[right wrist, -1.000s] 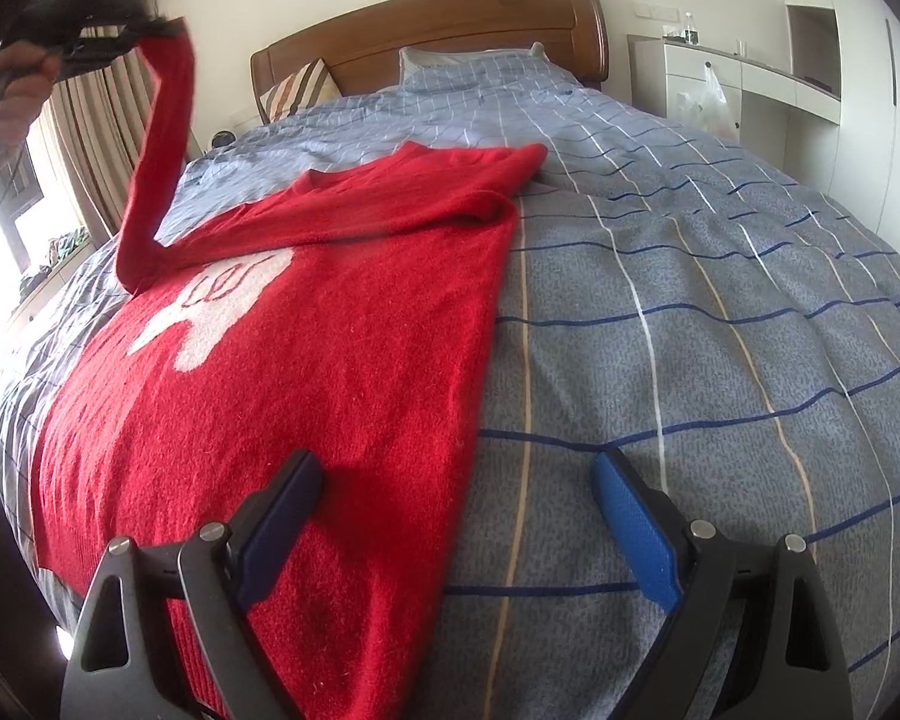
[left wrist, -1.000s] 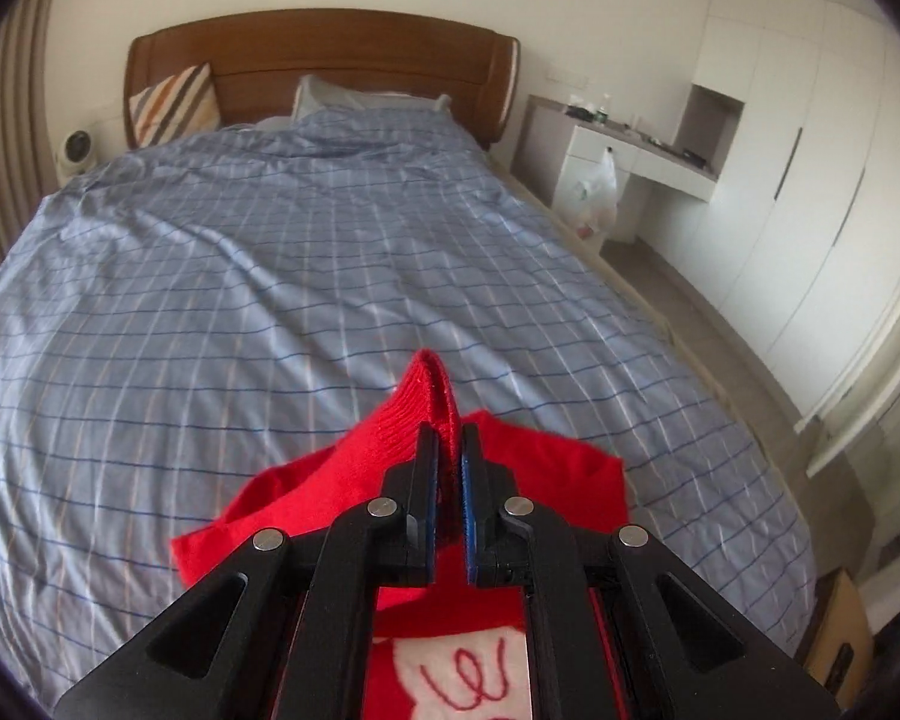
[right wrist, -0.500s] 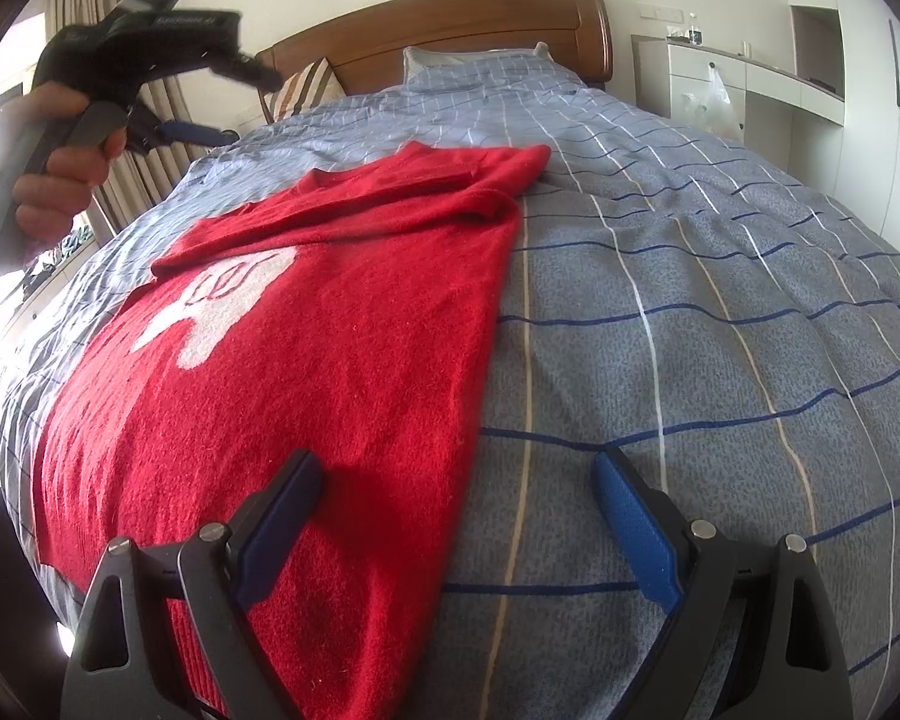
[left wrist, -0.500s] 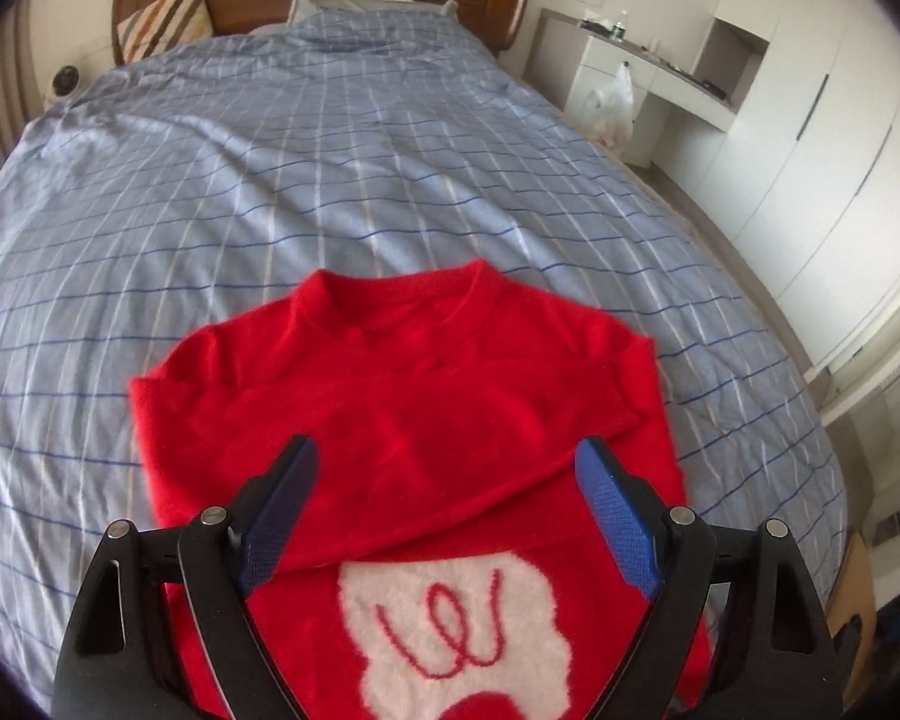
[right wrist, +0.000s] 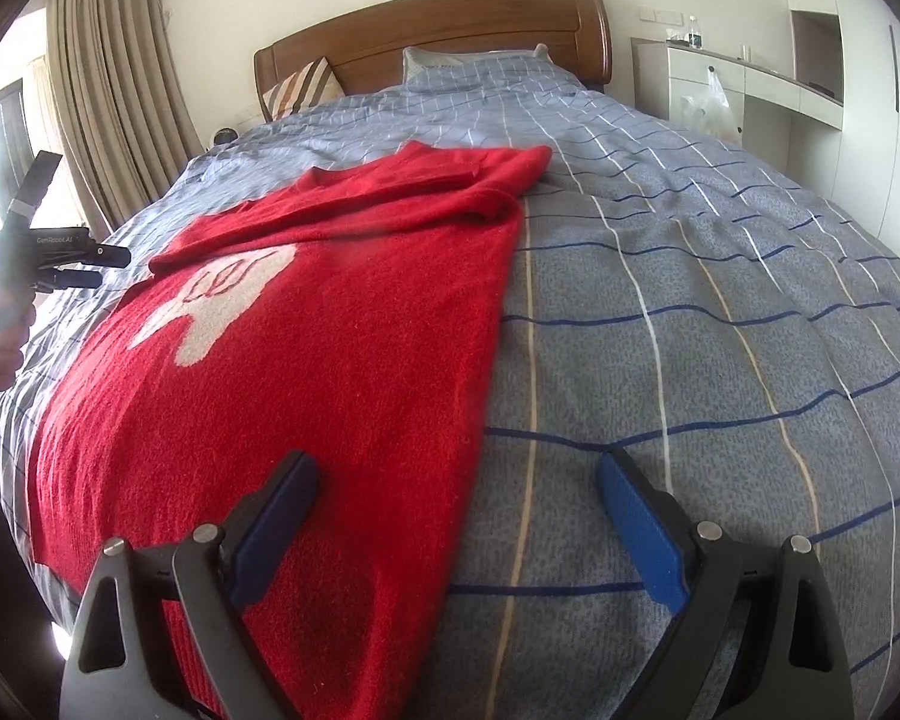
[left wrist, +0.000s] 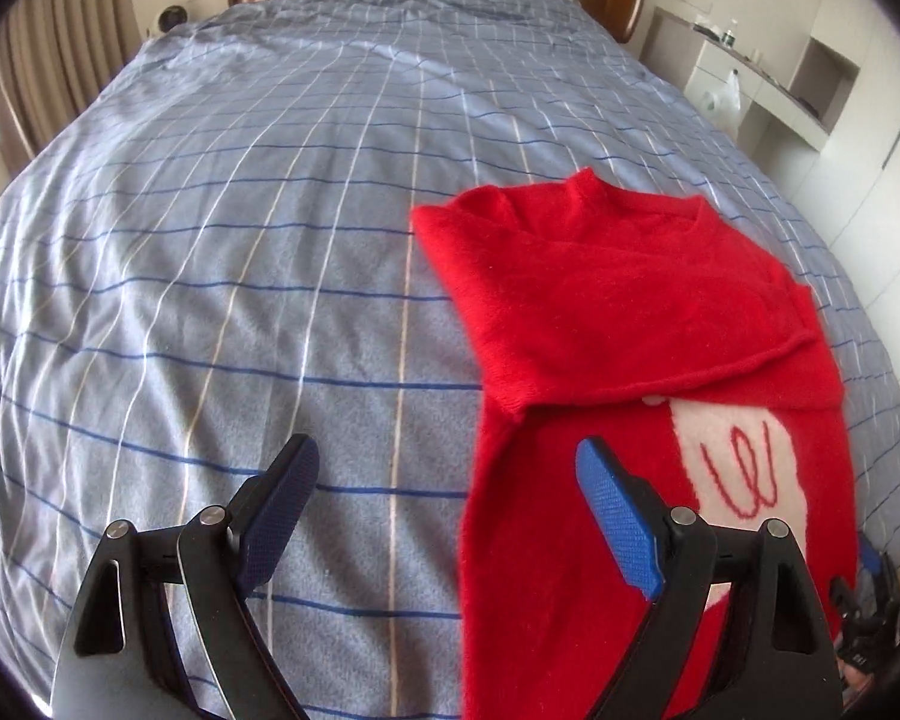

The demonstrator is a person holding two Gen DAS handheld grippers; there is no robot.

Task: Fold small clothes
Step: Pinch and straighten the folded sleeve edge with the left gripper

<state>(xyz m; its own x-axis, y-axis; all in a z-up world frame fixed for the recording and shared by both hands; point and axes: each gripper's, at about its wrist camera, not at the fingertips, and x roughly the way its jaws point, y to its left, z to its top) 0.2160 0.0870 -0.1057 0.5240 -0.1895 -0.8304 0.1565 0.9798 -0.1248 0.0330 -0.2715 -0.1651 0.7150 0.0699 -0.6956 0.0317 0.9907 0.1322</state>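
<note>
A red knitted sweater (left wrist: 618,324) with a white patch lies flat on the blue checked bed cover (left wrist: 240,240), both sleeves folded across its chest. My left gripper (left wrist: 447,495) is open and empty, low over the sweater's left edge, one finger over the cover and one over the red knit. In the right wrist view the sweater (right wrist: 330,348) stretches away toward the headboard. My right gripper (right wrist: 456,510) hangs open over the sweater's right edge near the hem, holding nothing. The left gripper (right wrist: 81,267), held by a hand, shows at the far left there.
A wooden headboard (right wrist: 438,42) with pillows (right wrist: 300,90) closes the far end of the bed. White cabinets and a desk (right wrist: 750,84) with a plastic bag stand on the right. Curtains (right wrist: 114,96) hang on the left. Bare cover (right wrist: 720,300) spreads right of the sweater.
My left gripper let go of the sleeve it held up, and the sleeve now lies across the chest. The gripper opened wide, then dropped low and left to the sweater's edge. The right gripper stayed still.
</note>
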